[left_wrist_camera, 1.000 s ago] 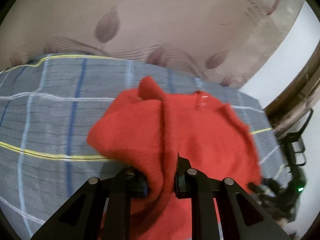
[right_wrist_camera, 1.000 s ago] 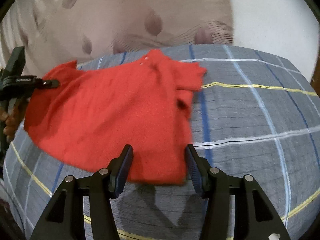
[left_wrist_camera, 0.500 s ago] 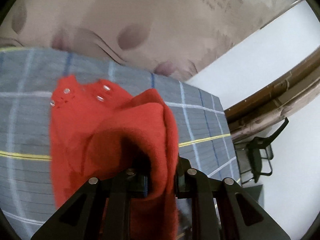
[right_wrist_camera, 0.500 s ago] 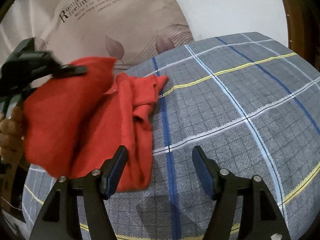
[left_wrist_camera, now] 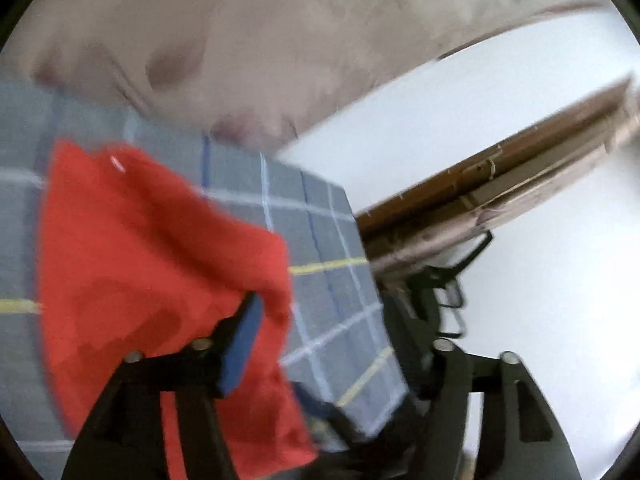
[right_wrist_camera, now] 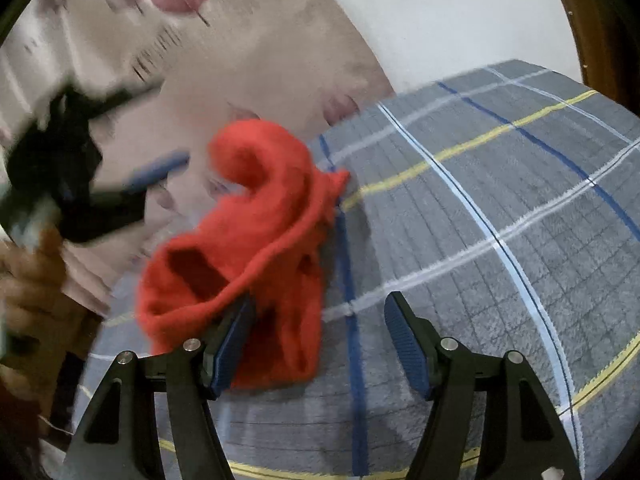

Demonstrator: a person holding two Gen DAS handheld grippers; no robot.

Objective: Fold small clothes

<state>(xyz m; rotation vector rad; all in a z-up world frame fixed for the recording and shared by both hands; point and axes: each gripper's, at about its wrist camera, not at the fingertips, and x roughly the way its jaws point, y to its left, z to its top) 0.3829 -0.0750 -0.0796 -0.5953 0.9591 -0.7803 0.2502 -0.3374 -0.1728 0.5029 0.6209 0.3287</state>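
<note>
A small red knit garment (right_wrist_camera: 256,240) lies on the grey plaid blanket (right_wrist_camera: 480,220), its left part flopped over in a loose curl. In the right wrist view my left gripper (right_wrist_camera: 132,184) hovers blurred at the far left, clear of the cloth, with a hand (right_wrist_camera: 28,280) below it. Its jaws are opening. In the left wrist view the garment (left_wrist_camera: 140,260) hangs past the left pad (left_wrist_camera: 240,344), and nothing is pinched in my left gripper (left_wrist_camera: 328,344). My right gripper (right_wrist_camera: 320,340) is open over the garment's near edge, with its left pad (right_wrist_camera: 232,344) at the red cloth.
A beige leaf-print fabric (right_wrist_camera: 260,60) hangs behind the blanket, with a white wall (right_wrist_camera: 440,12) beside it. A brown wooden frame (left_wrist_camera: 500,176) and a black stand (left_wrist_camera: 440,288) are beyond the blanket's right edge (left_wrist_camera: 360,280). Bare plaid blanket stretches to the right of the garment.
My left gripper was shut on a fold of the red garment and has opened; the cloth has dropped out and flopped over itself. The right gripper turned a little and stayed open.
</note>
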